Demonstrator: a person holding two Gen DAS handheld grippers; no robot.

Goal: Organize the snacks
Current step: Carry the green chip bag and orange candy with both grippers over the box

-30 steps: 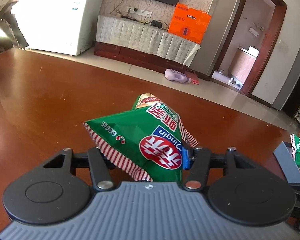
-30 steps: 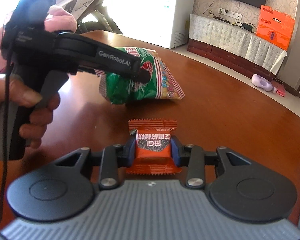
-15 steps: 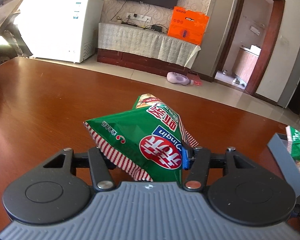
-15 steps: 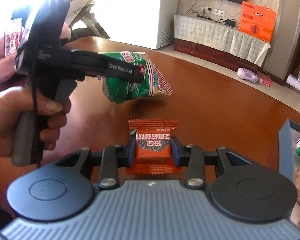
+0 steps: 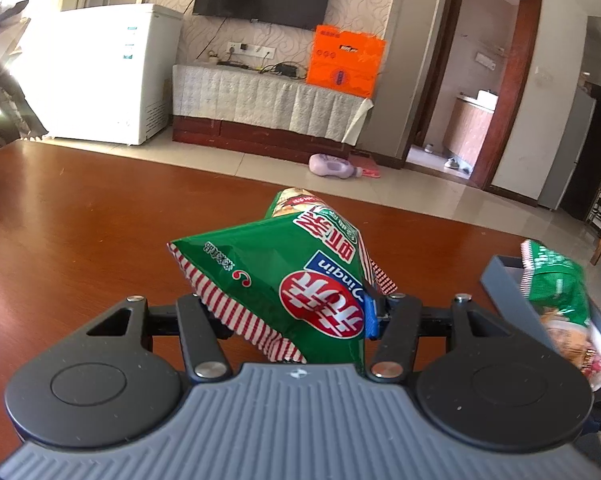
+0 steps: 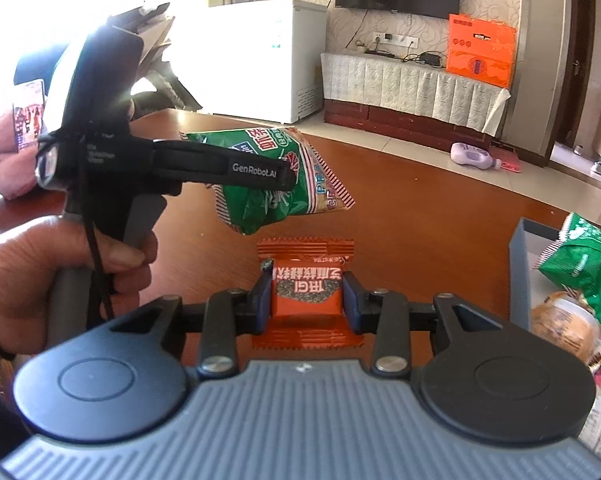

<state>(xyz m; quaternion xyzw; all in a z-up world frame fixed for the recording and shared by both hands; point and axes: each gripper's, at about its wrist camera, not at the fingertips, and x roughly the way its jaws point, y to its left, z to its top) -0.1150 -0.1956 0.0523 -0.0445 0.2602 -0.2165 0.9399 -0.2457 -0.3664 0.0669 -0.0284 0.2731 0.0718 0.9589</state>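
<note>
We work above a broad, glossy reddish-brown wooden table point(image 5: 80, 232). At its right edge sits one grey open-topped box point(image 6: 518, 252), and inside it we count one green crinkled snack bag point(image 6: 584, 268) lying over one pale, round wrapped pastry point(image 6: 564, 328); further wrappers below these are too blurred to count.

Our left gripper point(image 5: 288, 312) is clenched on one green puffed snack bag with red-and-white striped edges point(image 5: 300, 280), pinching it near its lower corner so that the bag stands up tilted between the fingers, clear of the tabletop. From the right wrist view that same left gripper point(image 6: 284, 176) reaches in from the left, its black fingers point(image 6: 220, 164) pressed across the bag point(image 6: 272, 184), which hangs in the air above the table and to the left of the box. The left hand point(image 6: 60, 276) wraps the grey handle.

Our right gripper point(image 6: 306, 298) is closed to a narrow gap on one small orange rectangular foil snack packet point(image 6: 306, 292), its blue pads point(image 6: 350, 300) touching both sides of the packet. This packet is held above the table too, just left of the grey box.

So we carry two snacks, one in each gripper.
</note>
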